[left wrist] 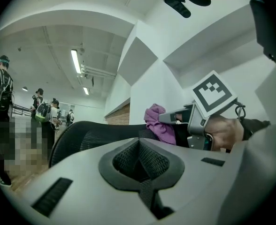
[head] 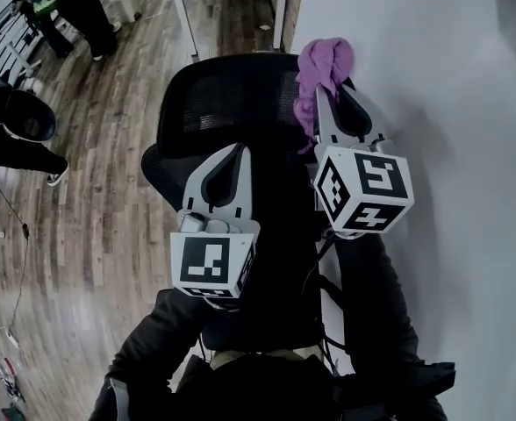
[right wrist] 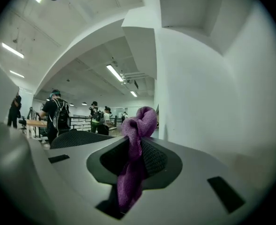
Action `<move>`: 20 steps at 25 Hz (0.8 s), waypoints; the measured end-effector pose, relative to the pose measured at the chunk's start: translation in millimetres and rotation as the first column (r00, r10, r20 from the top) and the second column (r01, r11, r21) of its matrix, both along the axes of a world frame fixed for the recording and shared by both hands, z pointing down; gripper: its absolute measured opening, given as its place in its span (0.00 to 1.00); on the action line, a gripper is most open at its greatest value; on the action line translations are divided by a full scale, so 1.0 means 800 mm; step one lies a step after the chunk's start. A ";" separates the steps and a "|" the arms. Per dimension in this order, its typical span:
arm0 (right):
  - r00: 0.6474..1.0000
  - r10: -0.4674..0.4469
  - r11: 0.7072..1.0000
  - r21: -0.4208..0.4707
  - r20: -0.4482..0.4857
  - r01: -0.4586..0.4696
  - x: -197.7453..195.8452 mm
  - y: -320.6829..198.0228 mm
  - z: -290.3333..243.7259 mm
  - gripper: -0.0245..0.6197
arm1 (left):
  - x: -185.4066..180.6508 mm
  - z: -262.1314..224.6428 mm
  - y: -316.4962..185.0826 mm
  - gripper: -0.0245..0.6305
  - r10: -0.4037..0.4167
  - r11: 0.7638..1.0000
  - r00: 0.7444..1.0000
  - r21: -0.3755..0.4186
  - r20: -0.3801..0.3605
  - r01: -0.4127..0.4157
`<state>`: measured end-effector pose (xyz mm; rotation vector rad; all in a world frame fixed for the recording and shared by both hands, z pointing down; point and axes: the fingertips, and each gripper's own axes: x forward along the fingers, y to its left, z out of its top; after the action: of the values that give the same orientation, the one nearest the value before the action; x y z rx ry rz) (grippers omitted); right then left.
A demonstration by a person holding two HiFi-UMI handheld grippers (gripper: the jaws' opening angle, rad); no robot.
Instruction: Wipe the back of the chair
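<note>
While the right gripper (head: 333, 102) is clamping the purple cloth (head: 325, 64) by the upper right corner of the chair back (head: 214, 103), whose top edge is running leftward from it, the left gripper (head: 230, 158) is hovering lower, jaws together, holding nothing.

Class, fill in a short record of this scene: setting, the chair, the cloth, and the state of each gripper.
Setting: room with wood floor and a white wall on the right
Chair back: black mesh, seen from above
Cloth: purple, bunched, at the chair back's top edge by the wall
Right gripper: fingers closed on the cloth
Left gripper: fingers together, holding nothing, over the chair back
Task stage: cloth is at the chair back, so wiping looks ready or under way
</note>
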<state>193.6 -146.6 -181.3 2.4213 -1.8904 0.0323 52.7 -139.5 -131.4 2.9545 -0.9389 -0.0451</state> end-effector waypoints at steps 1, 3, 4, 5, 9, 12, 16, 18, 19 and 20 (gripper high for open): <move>0.999 0.034 0.999 -0.012 -0.022 -0.034 0.004 0.001 -0.001 0.15 | 0.002 0.003 0.000 0.05 0.003 1.000 1.000 -0.005 0.001 -0.003; 0.993 0.099 0.994 -0.032 -0.060 -0.101 0.012 0.005 0.000 0.15 | 0.004 0.009 0.002 0.05 0.007 1.000 1.000 -0.012 0.003 -0.007; 0.990 0.125 0.991 -0.038 -0.066 -0.128 0.016 0.008 0.001 0.15 | 0.004 0.012 0.003 0.05 0.008 1.000 1.000 -0.014 0.003 -0.008; 0.987 0.146 0.988 -0.042 -0.065 -0.149 0.020 0.011 0.003 0.15 | 0.004 0.014 0.003 0.05 0.008 1.000 1.000 -0.017 0.004 -0.008; 0.976 0.208 0.975 -0.065 -0.068 -0.212 0.031 0.017 0.002 0.15 | -0.006 0.016 0.000 0.05 -0.013 0.999 1.000 -0.035 0.015 0.013; 0.961 0.244 0.961 -0.102 -0.129 -0.257 0.033 0.008 0.002 0.15 | -0.015 0.021 0.000 0.05 -0.004 0.999 1.000 -0.035 0.019 0.005; 0.945 0.251 0.945 -0.160 -0.210 -0.287 0.030 -0.013 0.009 0.15 | -0.032 0.026 -0.001 0.05 0.008 1.000 1.000 -0.021 0.015 -0.007; 0.949 0.238 0.944 -0.180 -0.207 -0.276 0.027 -0.023 0.011 0.15 | -0.045 0.022 -0.005 0.05 -0.001 1.000 1.000 -0.017 0.011 0.001; 0.950 0.233 0.943 -0.189 -0.210 -0.273 0.025 -0.029 0.010 0.15 | -0.052 0.020 -0.007 0.05 -0.006 1.000 1.000 -0.015 0.008 0.007; 0.948 0.230 0.941 -0.198 -0.221 -0.274 0.023 -0.034 0.010 0.15 | -0.059 0.017 -0.009 0.05 -0.014 1.000 1.000 -0.014 0.006 0.014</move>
<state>211.7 -174.1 -173.6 2.3940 -1.4031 0.0214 5.2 -147.0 -117.4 2.9375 -0.9565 -0.0306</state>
